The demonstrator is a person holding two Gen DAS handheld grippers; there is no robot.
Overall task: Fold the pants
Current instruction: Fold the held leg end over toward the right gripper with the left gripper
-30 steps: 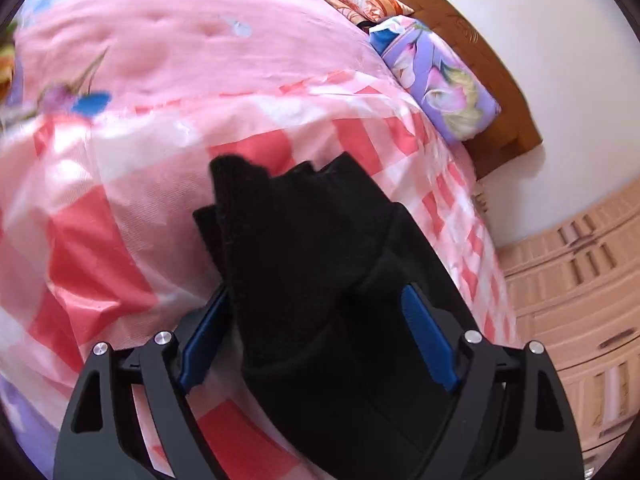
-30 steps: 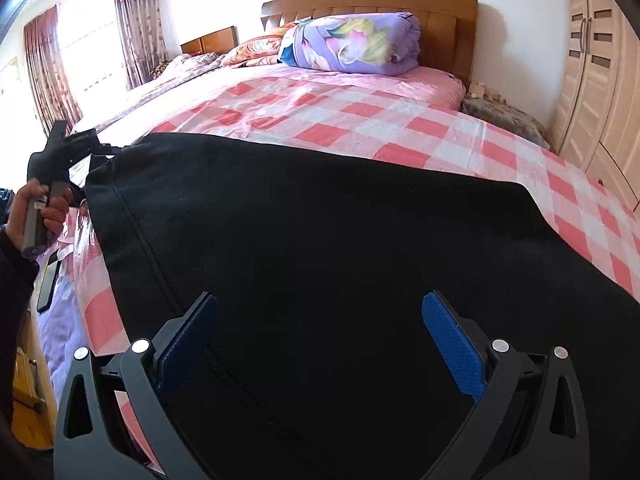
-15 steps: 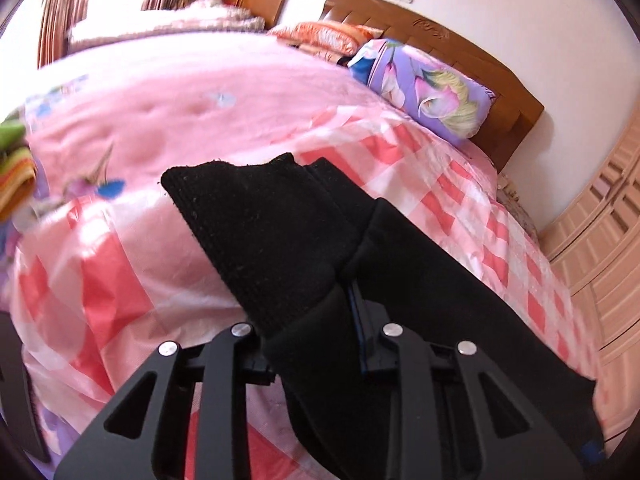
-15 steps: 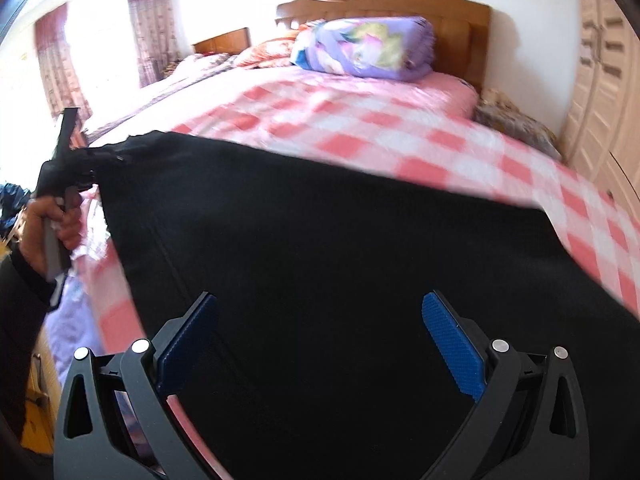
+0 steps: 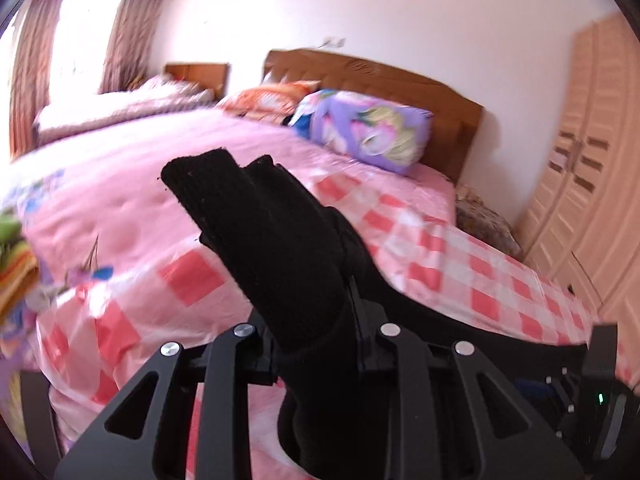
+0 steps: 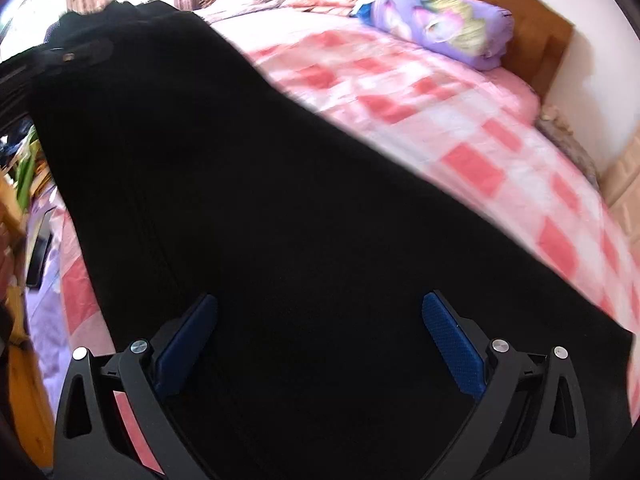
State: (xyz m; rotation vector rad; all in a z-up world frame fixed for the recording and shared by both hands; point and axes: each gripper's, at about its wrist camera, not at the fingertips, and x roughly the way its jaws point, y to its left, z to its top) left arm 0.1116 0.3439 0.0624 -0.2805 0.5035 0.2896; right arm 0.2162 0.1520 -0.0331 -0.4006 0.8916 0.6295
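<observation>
In my left hand the left tool (image 5: pixel 316 332) is now clenched on the black pants (image 5: pixel 280 248): a second ago its blue pads stood wide on either side of the bunched cuffs, and since then they have come together on the cloth, so that the cuff end sticks up past the tips and off the bed (image 5: pixel 420 240). I have also tipped that tool up, for the view has swung from the pink quilt at the bed's left side to the headboard (image 5: pixel 384 80) and the wall. My right tool (image 6: pixel 320 340) is released, its blue pads (image 6: pixel 452 344) apart with the pants (image 6: pixel 260 200) spread dark under and between them; whether they touch the cloth I cannot tell. In the right wrist view the far end of the pants now rises high toward the upper left, where it lay lower along the bed's near edge before, so I judge the lift of the leg end has begun and the fold toward the waist can follow, with my right tool placed to steady or catch the other end. Farther on lie the pink checked sheet, a rolled purple floral quilt (image 5: pixel 368 132) by the headboard, and a wardrobe (image 5: pixel 592 152) at the right wall. I can read no brand, label or writing anywhere; the motion blurs much of both views.
</observation>
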